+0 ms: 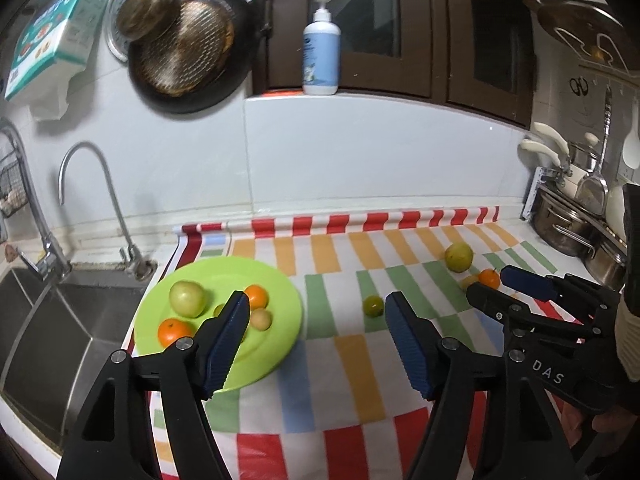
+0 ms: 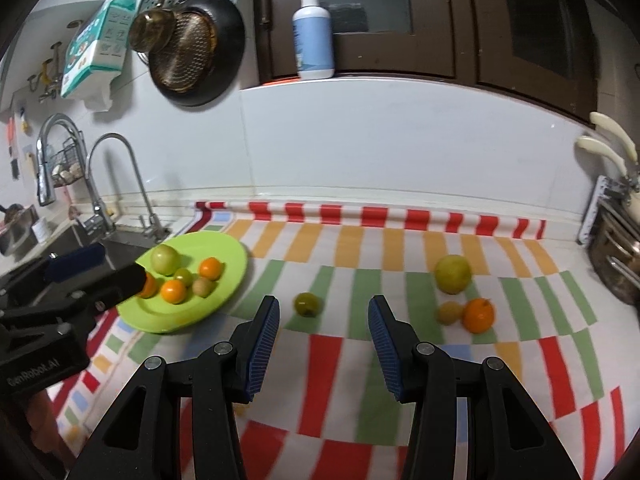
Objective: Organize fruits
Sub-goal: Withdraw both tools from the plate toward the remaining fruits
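Grippers first: the left gripper (image 1: 316, 308) hangs above the worktop with its jaws spread wide and nothing between them, its left finger (image 1: 228, 340) overlapping the near right part of the green plate (image 1: 280, 292) in its own view. The right gripper (image 2: 324, 316) is likewise wide open and empty, held above the striped cloth (image 2: 340, 364), with the small green fruit (image 2: 308, 304) lying on the cloth just beyond the gap between its fingers. From the right wrist view the left gripper's tips sit at the plate's left edge, covering part of one orange there.

On the plate lie a large green apple (image 1: 187, 298), an orange (image 1: 256, 296) behind the left finger, another orange (image 1: 174, 332) at the near left, and a small yellowish fruit (image 1: 261, 319); a small green fruit (image 2: 184, 276) in the middle shows more clearly from the right wrist.

Still on the cloth, well apart from the plate to the right, are a large yellow-green fruit (image 2: 453, 273), and in front of it a small yellowish fruit (image 2: 450, 313) touching an orange (image 2: 479, 315).

Left of the plate is the steel sink (image 1: 48, 320) with its tap (image 1: 100, 200). A soap bottle (image 1: 321, 48) stands on the ledge above the tiled wall, pans (image 1: 180, 40) hang at upper left, and pots (image 1: 572, 220) sit at the right end of the worktop.
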`<state>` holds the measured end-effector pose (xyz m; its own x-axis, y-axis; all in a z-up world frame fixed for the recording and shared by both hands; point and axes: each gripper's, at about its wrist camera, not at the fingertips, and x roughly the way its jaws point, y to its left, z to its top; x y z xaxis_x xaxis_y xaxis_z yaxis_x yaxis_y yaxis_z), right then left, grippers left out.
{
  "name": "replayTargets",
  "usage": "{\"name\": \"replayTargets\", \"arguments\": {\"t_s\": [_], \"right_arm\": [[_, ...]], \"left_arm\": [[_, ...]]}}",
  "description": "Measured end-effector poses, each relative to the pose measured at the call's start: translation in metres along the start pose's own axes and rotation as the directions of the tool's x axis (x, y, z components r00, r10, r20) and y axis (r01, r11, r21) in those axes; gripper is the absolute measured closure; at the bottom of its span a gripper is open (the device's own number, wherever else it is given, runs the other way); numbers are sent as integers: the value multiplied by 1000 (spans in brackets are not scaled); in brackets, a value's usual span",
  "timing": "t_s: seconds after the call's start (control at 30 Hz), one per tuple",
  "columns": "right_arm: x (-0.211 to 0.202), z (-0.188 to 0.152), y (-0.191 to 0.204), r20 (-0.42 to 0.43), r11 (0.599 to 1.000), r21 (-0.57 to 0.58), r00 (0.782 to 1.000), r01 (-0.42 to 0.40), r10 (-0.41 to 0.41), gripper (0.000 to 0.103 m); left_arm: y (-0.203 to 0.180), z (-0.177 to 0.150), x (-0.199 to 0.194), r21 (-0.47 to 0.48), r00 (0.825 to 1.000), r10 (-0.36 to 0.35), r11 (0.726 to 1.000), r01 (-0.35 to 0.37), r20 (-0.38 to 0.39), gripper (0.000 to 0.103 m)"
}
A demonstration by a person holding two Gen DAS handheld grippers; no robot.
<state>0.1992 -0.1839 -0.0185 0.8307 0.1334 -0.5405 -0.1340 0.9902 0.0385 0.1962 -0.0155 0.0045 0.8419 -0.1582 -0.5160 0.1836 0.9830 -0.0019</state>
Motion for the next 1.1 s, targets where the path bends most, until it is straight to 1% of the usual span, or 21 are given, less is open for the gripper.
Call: {"name": "replayTargets", "arguments": {"t_s": [0.13,0.2,0.33,0.4,0.5,0.73,0.87,1.1], "right_arm": [[-1,-1,-17,-1,999,10,999,34,-34,56],[-1,-2,-24,-2,999,18,999,43,-43,56],[1,-3,-38,-7,997,37,998,63,-63,56],[4,-4,-45,-16,996,46,997,71,-70,56],[10,-6,-55,-31,995,54,996,86,-85,56],[26,-12,-81,-71,989,78,990,129,-124,56],[36,-16,-94,-97,985,108,988,134,-124,56],[52,-24,-111,-136,976,148,981,160,-140,56]], "left_arm": [[-12,4,5,13,1000,-11,1000,11,3,32],[-17,6,9,7,1000,-10,1000,10,2,29],[-26,10,18,-16,1000,-7,1000,7,3,26],[-30,11,22,-24,1000,-7,1000,7,4,21],[-36,11,31,-33,1000,-4,999,4,0,20],[-51,7,58,-22,998,8,1000,-9,-56,20],[-54,5,72,-44,995,-9,999,5,-103,20],[-61,-2,95,-16,989,7,1000,-9,-150,20]]}}
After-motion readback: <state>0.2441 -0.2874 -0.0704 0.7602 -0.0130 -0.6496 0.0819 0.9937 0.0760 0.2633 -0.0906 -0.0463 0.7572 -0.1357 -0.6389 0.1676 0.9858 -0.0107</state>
